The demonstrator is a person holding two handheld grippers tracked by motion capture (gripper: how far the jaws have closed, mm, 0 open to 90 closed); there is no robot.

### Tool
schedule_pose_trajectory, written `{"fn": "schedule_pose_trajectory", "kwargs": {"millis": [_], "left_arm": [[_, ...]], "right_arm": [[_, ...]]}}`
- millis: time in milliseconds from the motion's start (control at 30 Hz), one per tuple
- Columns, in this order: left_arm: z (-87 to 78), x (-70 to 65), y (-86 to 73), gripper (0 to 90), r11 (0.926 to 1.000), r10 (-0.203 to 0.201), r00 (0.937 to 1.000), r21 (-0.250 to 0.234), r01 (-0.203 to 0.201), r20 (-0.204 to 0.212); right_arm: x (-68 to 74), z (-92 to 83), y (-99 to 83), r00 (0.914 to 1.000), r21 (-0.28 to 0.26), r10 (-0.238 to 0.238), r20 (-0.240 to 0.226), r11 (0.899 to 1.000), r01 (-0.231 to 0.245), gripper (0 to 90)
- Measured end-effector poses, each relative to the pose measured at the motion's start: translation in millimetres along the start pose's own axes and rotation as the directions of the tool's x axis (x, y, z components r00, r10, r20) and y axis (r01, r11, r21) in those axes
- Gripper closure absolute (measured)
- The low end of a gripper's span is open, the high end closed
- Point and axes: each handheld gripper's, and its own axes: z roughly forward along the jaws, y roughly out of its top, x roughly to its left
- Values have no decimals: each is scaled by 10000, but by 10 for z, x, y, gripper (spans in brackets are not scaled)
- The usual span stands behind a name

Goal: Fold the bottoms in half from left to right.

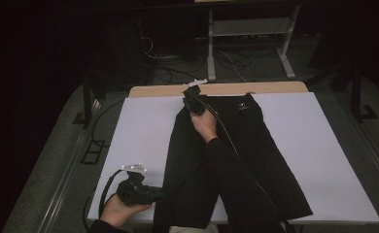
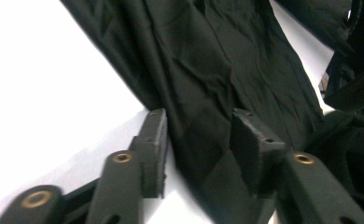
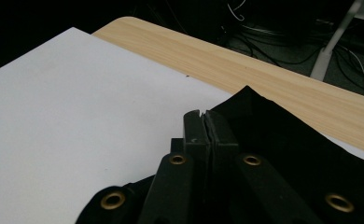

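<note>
Two grippers at work on one black garment (image 1: 236,155), spread lengthwise on white sheet (image 1: 314,145) covering wooden surface (image 1: 226,89). Garment's far edge near far rim of sheet, near end hanging just past near rim.

Left gripper (image 1: 151,195): at near left corner of garment, held level, pointing toward cloth. In left gripper view (image 2: 199,154), fingers (image 2: 154,149) partly spread, a fold of black cloth lying between them; left finger beside cloth edge on sheet, right finger over cloth. Pads not seen pressing. No firm pinch confirmed.

Right gripper (image 1: 193,103): at far left corner of garment, forearm lying across cloth. In right gripper view (image 3: 203,128), fingers pressed together, only a thin seam between them, tips over garment's far corner. Cloth caught between pads: cannot tell.

Small pale logo (image 1: 242,108) near far edge.
</note>
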Motion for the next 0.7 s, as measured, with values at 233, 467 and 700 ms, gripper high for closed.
{"fn": "schedule_pose_trajectory", "kwargs": {"millis": [233,467,700], "left_arm": [[-39,45,-50,750,9997,-216,9997,147,217,-83],[-4,30,-21,882,9987,93,9999,509,-96,61],[-13,-52,23,886,9976,499,9986,467,-506,174]], "right_arm": [[-13,-2,6,10000,-63,47,-3,10000,-47,870],[-5,8,-1,9999,-6,31,-103,10000,-31,870],[-31,-15,20,9999,-30,3,-171,10000,-3,870]]}}
